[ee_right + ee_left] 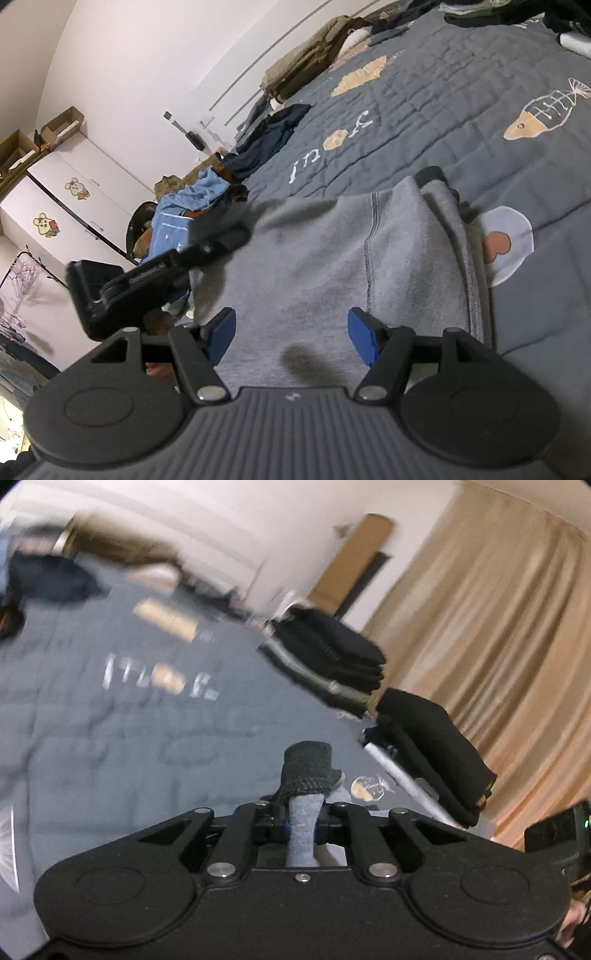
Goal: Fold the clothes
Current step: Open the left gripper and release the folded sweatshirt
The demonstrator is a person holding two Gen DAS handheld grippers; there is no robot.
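A grey sweatshirt-like garment [314, 266] hangs over the grey quilted bed [461, 110]. My left gripper [308, 775] is shut on a fold of this grey garment [303, 834], which runs back between its black-sleeved fingers. In the right wrist view the left gripper [166, 266] appears blurred at the garment's left edge. My right gripper [328, 206] is open, its blue pads [364, 339] wide apart. The cloth is draped across its fingers, and only one black fingertip [430, 175] pokes out past the hem.
Two stacks of folded black clothes [332, 653] [432, 746] sit at the bed's right edge beside a tan curtain [498, 627]. Dark clothes [269, 140] and a blue garment [188, 206] lie at the bed's far side. White cabinets [74, 192] stand by the wall.
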